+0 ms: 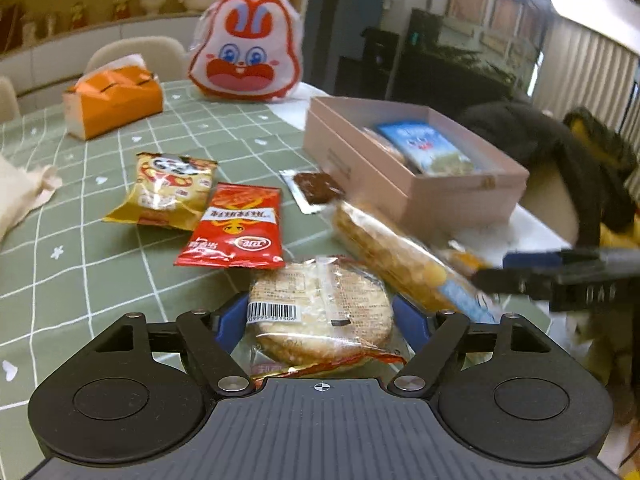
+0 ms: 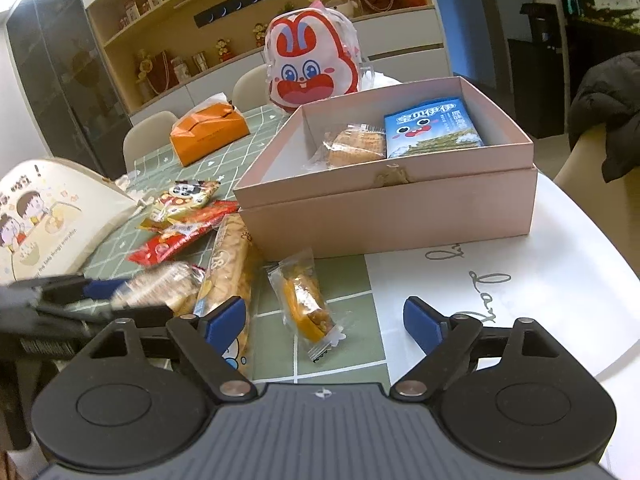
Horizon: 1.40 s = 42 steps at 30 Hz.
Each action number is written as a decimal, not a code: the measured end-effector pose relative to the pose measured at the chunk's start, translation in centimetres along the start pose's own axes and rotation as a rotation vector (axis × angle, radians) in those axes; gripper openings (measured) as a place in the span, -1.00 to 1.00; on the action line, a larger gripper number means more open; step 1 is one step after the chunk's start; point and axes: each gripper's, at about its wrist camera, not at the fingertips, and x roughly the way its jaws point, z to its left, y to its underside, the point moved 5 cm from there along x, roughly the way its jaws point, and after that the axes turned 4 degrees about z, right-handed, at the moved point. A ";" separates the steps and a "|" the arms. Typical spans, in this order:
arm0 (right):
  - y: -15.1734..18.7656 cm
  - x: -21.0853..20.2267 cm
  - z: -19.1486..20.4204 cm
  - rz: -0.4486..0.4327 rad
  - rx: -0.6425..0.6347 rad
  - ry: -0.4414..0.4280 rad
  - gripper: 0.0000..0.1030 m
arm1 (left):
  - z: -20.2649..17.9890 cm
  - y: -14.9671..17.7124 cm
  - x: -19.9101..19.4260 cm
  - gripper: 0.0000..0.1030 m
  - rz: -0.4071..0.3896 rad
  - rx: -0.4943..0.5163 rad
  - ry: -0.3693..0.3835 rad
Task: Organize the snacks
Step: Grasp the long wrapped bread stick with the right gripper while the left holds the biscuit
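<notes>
Left tongs (image 1: 320,316) grip a wrapped round rice cracker (image 1: 320,312) low over the bench (image 1: 80,280); right tongs (image 2: 325,322) hover level, spread wide, beside the pink box (image 2: 392,208).

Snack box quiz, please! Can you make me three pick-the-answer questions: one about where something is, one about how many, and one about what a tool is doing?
1. Where is the blue packet?
A. in the pink box
B. under the table
C. on a shelf

2. How many snacks lie in the pink box?
A. one
B. two
C. four

3. How is the right tool?
A. shut tight on a snack
B. open, holding nothing
C. out of sight

Answers:
1 A, it lies inside the box walls.
2 B, only a wrapped cake lies beside the blue packet.
3 B, its fingers stand wide apart.
</notes>
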 end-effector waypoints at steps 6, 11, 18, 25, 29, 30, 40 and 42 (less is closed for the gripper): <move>0.1 0.3 0.7 0.009 -0.061 0.079 0.70 | 0.6 0.3 -1.5 0.60 -0.011 -0.012 0.024; -0.4 -1.4 3.3 -0.100 -0.180 0.148 0.70 | 0.9 0.2 -3.3 0.60 -0.059 -0.022 -0.012; -1.9 2.2 8.6 -0.010 -0.298 0.079 0.30 | 3.4 -0.2 -4.4 0.60 -0.104 -0.100 -0.058; -0.8 4.1 9.2 0.128 -0.290 0.046 -0.15 | 4.0 -0.3 -4.4 0.60 -0.103 -0.140 -0.018; 1.3 1.6 9.2 0.153 -0.330 0.009 -0.18 | 3.2 0.0 -4.1 0.60 -0.092 -0.126 -0.008; 1.7 1.1 9.2 0.158 -0.350 0.012 -0.18 | 3.0 0.1 -3.9 0.60 -0.085 -0.121 -0.005; -2.0 3.2 9.0 0.087 -0.322 0.130 0.51 | 2.4 0.4 -3.8 0.60 -0.078 -0.088 -0.031; -2.3 4.4 9.3 0.106 -0.343 0.152 0.54 | 2.4 0.5 -3.7 0.60 -0.070 -0.087 -0.035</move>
